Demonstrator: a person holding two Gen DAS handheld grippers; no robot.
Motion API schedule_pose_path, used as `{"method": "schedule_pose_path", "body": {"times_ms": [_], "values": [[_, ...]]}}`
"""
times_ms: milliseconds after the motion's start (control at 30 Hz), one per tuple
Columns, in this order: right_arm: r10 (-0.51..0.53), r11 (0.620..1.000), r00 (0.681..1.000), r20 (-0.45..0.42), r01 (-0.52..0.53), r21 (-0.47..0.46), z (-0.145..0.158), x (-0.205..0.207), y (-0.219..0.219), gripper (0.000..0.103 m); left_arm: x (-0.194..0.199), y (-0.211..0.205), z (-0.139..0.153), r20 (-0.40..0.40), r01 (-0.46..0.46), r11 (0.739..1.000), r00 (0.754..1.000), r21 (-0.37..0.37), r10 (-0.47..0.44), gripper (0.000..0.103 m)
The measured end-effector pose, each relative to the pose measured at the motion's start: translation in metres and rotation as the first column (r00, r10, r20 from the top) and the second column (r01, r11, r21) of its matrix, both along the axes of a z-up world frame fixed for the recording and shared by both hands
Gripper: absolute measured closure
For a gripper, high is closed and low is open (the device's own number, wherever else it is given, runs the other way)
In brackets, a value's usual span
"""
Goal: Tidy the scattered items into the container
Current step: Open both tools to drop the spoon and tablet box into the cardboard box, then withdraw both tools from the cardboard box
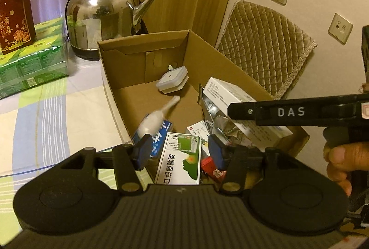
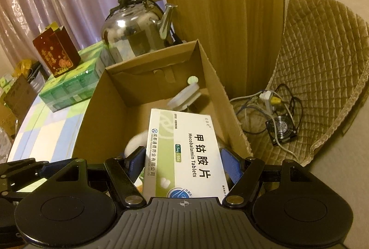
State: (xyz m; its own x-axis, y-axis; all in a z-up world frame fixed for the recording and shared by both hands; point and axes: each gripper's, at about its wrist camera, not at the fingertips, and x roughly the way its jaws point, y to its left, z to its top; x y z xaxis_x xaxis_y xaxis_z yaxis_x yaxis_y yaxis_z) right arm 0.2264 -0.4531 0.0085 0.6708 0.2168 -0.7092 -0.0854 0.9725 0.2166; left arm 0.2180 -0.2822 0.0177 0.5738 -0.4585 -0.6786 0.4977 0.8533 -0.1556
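While the right tool (image 2: 182, 162) hangs over the open brown cardboard box (image 2: 103, 115), its jaws bracket the white-and-green Mecobalamin tablet carton (image 2: 184, 152); whether they pinch it, I cannot tell. Best lowered flat before release. Left tool (image 1: 178, 152): spread, empty.

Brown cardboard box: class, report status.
Left gripper open over brown cardboard box. Right gripper open around white Mecobalamin carton. Nothing blocking.
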Motion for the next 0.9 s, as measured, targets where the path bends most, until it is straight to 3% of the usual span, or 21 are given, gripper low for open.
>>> {"method": "schedule_pose_path", "body": {"times_ms": [633, 667, 767, 900], "values": [[0.029, 1.0, 1.0, -0.006, -0.029, -0.009, -0.002, -0.001, 0.016, 0.034, -0.014, 0.013, 0.009, 0.016, -0.012, 1.0, 1.0, -0.01, 0.012, 0.052], [0.035, 0.999, 0.999, -0.004, -0.035, 0.0, -0.002, -0.001, 0.016, 0.032, -0.015, 0.014, 0.009, 0.015, -0.013, 1.0, 1.0, -0.011, 0.013, 0.051], [0.04, 0.999, 0.999, 0.011, -0.04, 0.015, 0.001, -0.002, 0.018, 0.011, -0.016, 0.017, 0.009, 0.013, -0.014, 1.0, 1.0, -0.014, 0.015, 0.05], [0.044, 0.999, 0.999, 0.023, -0.044, 0.008, 0.006, -0.004, 0.02, 0.011, -0.019, 0.02, 0.009, 0.017, -0.014, 1.0, 1.0, -0.017, 0.014, 0.044]]}}
